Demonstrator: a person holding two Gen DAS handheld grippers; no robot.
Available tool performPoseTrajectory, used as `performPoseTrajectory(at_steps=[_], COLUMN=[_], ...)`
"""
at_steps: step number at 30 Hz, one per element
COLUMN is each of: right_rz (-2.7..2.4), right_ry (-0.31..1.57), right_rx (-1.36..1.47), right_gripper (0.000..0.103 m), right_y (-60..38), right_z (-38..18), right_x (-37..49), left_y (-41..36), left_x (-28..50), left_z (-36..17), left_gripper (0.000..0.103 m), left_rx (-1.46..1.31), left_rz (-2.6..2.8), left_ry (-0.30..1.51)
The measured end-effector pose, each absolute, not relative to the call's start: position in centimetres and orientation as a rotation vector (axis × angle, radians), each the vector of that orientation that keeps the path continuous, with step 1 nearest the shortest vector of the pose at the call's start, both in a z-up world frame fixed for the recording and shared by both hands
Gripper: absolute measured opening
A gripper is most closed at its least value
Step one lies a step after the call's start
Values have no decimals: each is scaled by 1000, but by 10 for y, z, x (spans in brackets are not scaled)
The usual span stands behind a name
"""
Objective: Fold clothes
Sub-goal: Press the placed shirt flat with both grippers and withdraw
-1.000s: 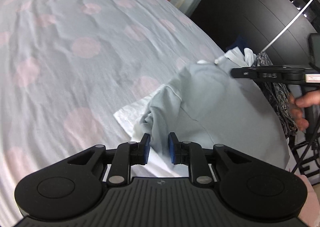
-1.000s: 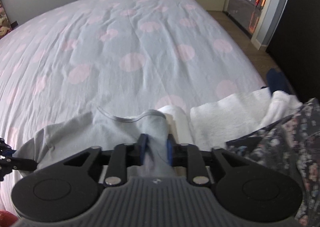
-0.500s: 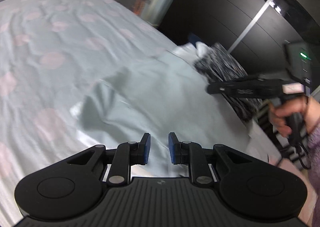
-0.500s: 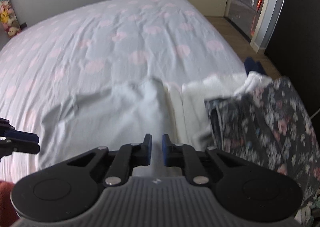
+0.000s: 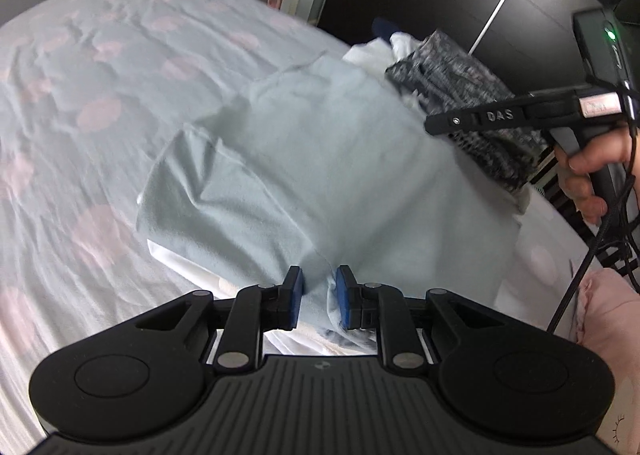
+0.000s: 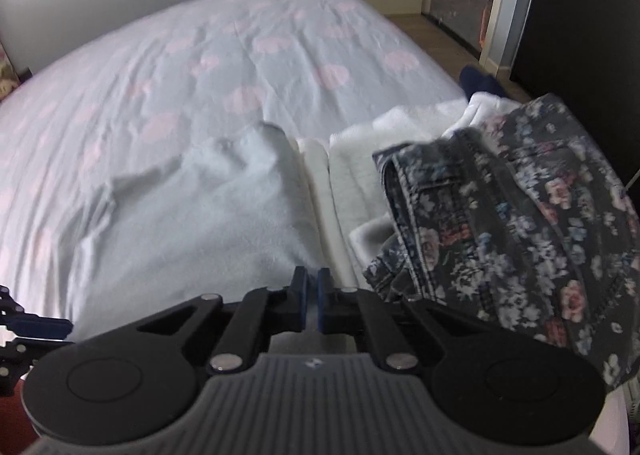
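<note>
Dragged nearer, pale shirt (blurred) hides what right tongs pinch.

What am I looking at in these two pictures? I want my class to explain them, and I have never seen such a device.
There is no robot here. A person holds a hand tool with a two-finger claw in each hand, and a wide-angle camera on each tool looks forward along its fingers. One picture comes from the left tool, the other from the right.

The surface is a bed with a pale cover spotted pink. On it lies a light blue garment, the piece being folded. Beside it sit white towels and a dark flowered garment.

The left claw pinches a bunched edge of the blue garment. The right claw has just been closing and is nearly shut on the garment's near edge. In the left picture you can see the right tool from the side, with the person's hand gripping its handle.
</note>
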State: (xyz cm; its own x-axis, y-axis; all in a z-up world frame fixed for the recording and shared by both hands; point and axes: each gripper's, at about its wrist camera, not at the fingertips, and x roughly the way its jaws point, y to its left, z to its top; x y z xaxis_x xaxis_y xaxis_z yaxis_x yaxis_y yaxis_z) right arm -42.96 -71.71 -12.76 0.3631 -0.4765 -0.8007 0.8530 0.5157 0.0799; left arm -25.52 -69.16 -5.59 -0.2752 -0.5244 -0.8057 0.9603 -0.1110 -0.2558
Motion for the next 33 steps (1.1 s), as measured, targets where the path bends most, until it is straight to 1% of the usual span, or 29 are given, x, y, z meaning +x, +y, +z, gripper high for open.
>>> performPoseTrajectory(at_steps=[5, 10, 14, 16, 21, 23, 25, 26, 27, 28, 29, 30, 32, 33], right_rz=[-889, -902, -936, -957, -1008, -1027, -1040, -1043, -1050, -1064, -1085, -1104, -1128, -1143], right_ry=[818, 880, 886, 897, 864, 843, 802, 777, 748, 719, 691, 665, 621, 602], right_rx=[533, 553, 600, 610, 631, 616, 610, 611, 609, 601, 589, 582, 586, 590], right_gripper=[6, 6, 5, 6, 6, 10, 11, 16, 29, 36, 47, 54, 58, 66], right_y=[-684, -660, -652, -647, -633, -622, -610, -604, -597, -590, -583, -578, -569, -564], right_z=[-116, -137, -157, -163, -163, -158, -152, -149, -144, -140, -135, -131, -123, -120], right_x=[-449, -470, -489, -497, -518, -521, -523, -524, -524, -524, -522, -518, -513, -511], left_y=[-677, -672, -665, -661, -649, -643, -636, -633, -630, -626, -624, -621, -616, -613], left_x=[-279, -301, -299, -297, -290, -288, -285, -284, -283, -282, -281, -281, -281, -280], left_z=[-42, -63, -74, -74, -67, -63, -58, -55, -52, -49, -46, -42, -34, -30], left_gripper=[16, 16, 16, 16, 16, 16, 16, 16, 16, 17, 17, 17, 19, 22], left_rx=[629, 724, 759, 764, 761, 753, 727, 710, 693, 676, 663, 655, 636, 625], left_rz=[-1780, -1776, -1748, -1738, -1718, -1703, -1690, -1684, -1681, -1679, -1674, -1670, -1663, -1661], left_ry=[919, 932, 918, 916, 929, 915, 897, 890, 883, 875, 862, 849, 829, 822])
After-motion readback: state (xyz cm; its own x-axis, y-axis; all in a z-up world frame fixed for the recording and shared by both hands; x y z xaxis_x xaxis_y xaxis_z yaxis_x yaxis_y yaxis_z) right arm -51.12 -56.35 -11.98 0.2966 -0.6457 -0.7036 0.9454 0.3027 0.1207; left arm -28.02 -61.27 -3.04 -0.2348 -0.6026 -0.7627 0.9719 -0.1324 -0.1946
